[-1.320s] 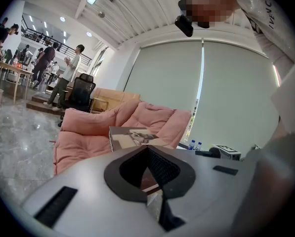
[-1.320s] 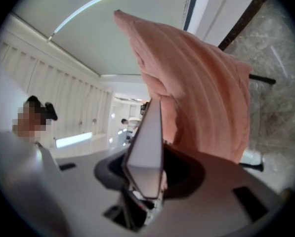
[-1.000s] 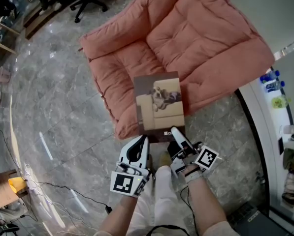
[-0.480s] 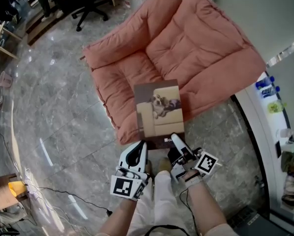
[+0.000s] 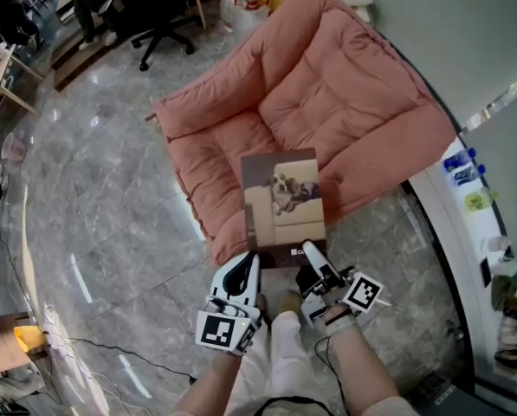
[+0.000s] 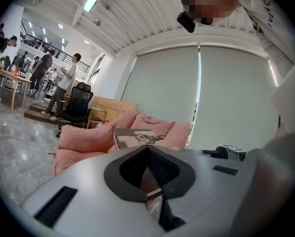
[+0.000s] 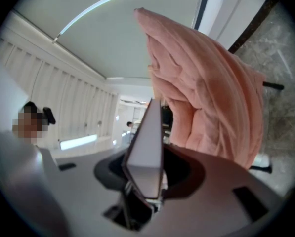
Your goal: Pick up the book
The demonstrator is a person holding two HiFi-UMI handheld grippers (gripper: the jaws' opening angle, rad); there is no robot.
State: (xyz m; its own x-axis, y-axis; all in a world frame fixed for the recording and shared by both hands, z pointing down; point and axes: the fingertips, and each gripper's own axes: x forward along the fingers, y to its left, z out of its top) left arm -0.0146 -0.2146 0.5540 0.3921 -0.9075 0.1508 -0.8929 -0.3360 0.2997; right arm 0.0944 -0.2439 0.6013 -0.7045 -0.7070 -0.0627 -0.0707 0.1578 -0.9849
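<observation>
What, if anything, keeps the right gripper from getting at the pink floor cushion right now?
Probably not reachable yet: the right gripper is clamped on the book, which juts out between it and the pink cushion.

A pink cushion (image 5: 327,85) fills the head view from the centre out to 1 o'clock, with grey marble floor (image 5: 93,215) around it. A black office chair (image 5: 158,11) stands at 11 o'clock. Bottles (image 5: 460,165) sit at 3 o'clock, and a cable (image 5: 111,354) trails at 8 o'clock.

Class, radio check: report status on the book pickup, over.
Left gripper shut on book, near left corner. Right gripper shut on near edge. Book held over cushion front edge. Nothing blocking.
</observation>
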